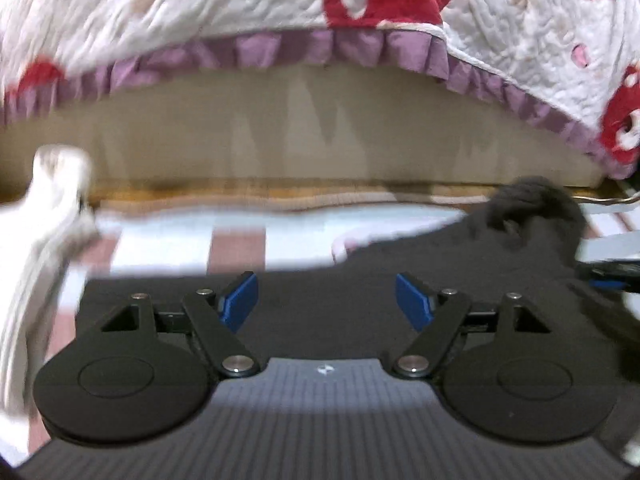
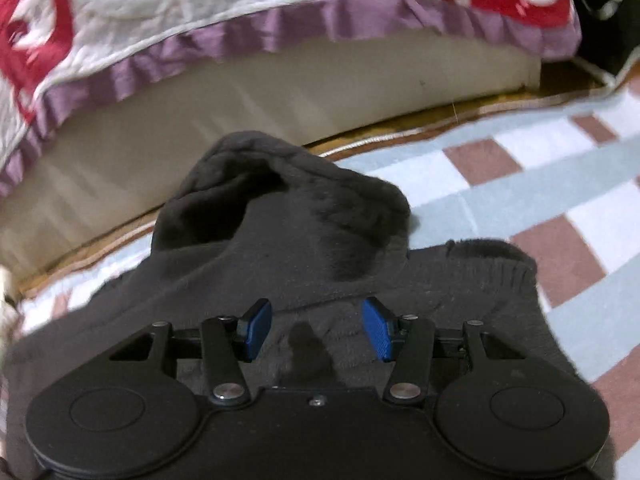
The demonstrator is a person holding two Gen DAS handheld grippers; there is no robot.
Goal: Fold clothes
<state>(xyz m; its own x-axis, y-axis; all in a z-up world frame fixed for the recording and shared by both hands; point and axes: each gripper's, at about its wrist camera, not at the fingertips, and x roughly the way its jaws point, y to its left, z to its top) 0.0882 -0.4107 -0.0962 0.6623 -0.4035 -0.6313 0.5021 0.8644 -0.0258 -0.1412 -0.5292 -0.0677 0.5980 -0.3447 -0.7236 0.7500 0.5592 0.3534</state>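
A bed (image 1: 320, 136) fills the top of both views, covered by a white quilt (image 1: 248, 4) with red flower prints and a pleated purple frill (image 1: 280, 50) hanging over its pale side panel. Below it lies a checked mat (image 2: 560, 208) of light blue, white and brownish-red squares, edged with a tan border along a strip of wooden floor.

On the mat lies the dark grey garment (image 2: 288, 248), a thick fleecy piece with its hood bunched up toward the bed and a ribbed cuff off to the right (seen best in the right wrist view). A white cloth (image 1: 48, 216) sits blurred at the left edge of the left wrist view.

The left gripper (image 1: 326, 300) hangs over the garment with its 2 blue pads spread wide, nothing between them. The right gripper (image 2: 316, 330) hovers above the cloth just below the hood, likewise parted and pinching nothing.
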